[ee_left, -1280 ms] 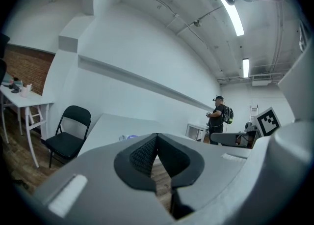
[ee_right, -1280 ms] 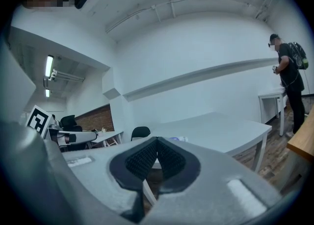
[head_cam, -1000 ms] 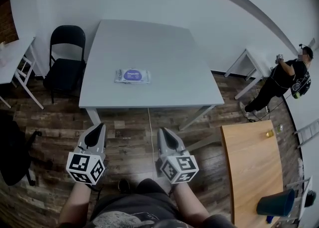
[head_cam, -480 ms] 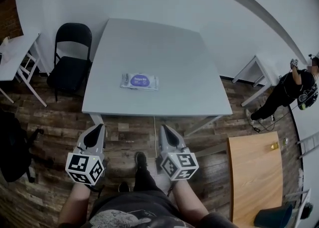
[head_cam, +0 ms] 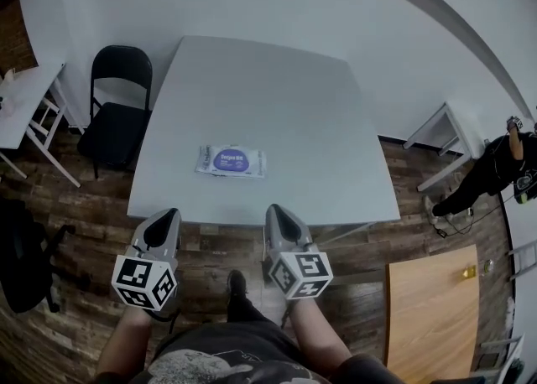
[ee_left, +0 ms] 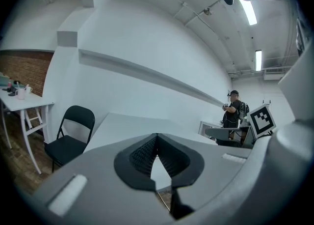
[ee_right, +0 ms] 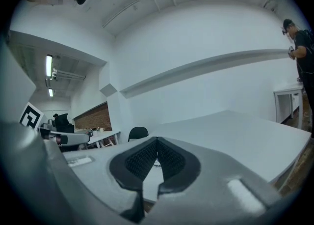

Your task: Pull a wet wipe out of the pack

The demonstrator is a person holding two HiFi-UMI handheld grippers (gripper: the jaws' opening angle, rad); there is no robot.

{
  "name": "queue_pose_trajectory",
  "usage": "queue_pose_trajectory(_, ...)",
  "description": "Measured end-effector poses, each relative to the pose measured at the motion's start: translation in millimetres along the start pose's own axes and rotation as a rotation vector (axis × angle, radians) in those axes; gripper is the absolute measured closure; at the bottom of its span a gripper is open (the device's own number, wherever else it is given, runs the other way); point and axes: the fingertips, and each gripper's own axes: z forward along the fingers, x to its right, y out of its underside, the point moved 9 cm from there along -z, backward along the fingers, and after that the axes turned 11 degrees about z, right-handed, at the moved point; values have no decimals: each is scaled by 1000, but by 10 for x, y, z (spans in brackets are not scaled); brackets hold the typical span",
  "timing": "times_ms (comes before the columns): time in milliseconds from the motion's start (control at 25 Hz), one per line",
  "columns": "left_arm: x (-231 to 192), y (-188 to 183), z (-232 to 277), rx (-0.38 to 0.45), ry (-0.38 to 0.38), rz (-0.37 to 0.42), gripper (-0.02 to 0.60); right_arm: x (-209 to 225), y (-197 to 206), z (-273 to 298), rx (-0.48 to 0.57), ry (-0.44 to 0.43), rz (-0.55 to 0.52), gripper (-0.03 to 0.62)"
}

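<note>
Evidently the wet-wipe pack (head_cam: 231, 161) lies flat on the worktop (head_cam: 277, 97), well apart from the left hand-held gripper (head_cam: 166, 216) and right hand-held gripper (head_cam: 276, 210), both closed and empty. It is probably soft, light and slippery, so one should pin it while the other pinches the wipe at the central flap.

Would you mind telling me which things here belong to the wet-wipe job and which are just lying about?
For the job: wet wipe pack; grey table it lies on; left hand-held gripper and right hand-held gripper, both shut and empty.
Just about: black folding chair; wooden table; white side table; person at the far right.
</note>
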Motion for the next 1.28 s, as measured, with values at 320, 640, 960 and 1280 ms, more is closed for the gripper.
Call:
queue_pose_trajectory(320, 30, -122, 633, -26, -28, 18, 563, 491, -307, 451, -15, -10, 5, 603)
queue_pose_trajectory(640, 72, -146, 1023, -46, -70, 33, 563, 801, -465, 829, -49, -64, -16, 603)
queue_pose_trajectory(960, 106, -63, 1255, -90, -112, 45, 563, 994, -468, 1099, -94, -102, -24, 603)
queue_pose_trajectory(1280, -70, 30, 1388, -134, -91, 57, 563, 993, -389, 1373, -124, -85, -10, 603)
